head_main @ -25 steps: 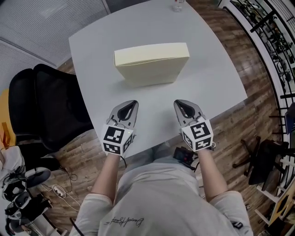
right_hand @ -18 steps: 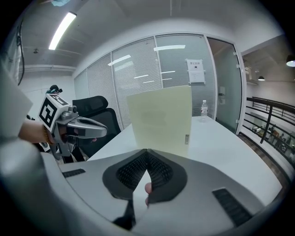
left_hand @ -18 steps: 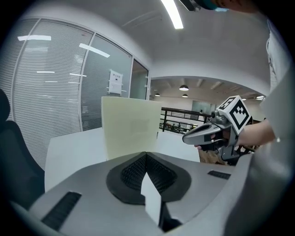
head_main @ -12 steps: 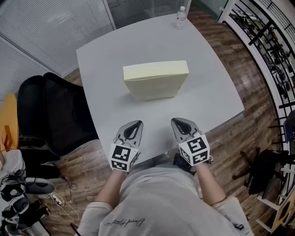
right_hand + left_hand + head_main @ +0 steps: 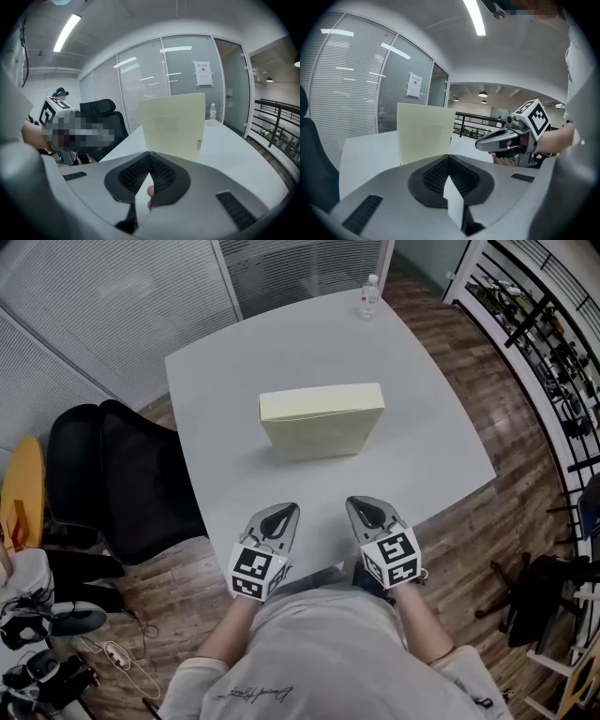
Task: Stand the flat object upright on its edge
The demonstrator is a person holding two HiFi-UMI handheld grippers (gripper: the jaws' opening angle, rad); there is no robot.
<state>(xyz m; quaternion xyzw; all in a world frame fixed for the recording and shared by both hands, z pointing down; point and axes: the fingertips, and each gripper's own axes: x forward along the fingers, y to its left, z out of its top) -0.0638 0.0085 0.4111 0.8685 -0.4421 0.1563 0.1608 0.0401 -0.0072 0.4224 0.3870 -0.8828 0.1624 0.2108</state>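
Observation:
A pale yellow flat box (image 5: 322, 418) stands upright on its long edge in the middle of the white table (image 5: 225, 362). Both gripper views show its broad face, in the left gripper view as the box (image 5: 424, 132) and in the right gripper view as the box (image 5: 174, 125). My left gripper (image 5: 283, 511) and right gripper (image 5: 361, 505) are both shut and empty. They hover side by side over the table's near edge, well short of the box and apart from it. The right gripper (image 5: 483, 143) shows in the left gripper view.
A clear water bottle (image 5: 368, 298) stands at the table's far right corner, also seen as the bottle (image 5: 213, 114). A black office chair (image 5: 122, 484) sits left of the table. Railing and clutter line the right side over a wooden floor (image 5: 487, 521).
Both grippers have drawn back toward my body, farther from the box. The box has stayed upright. The view has pulled back, and the bottle has come into sight.

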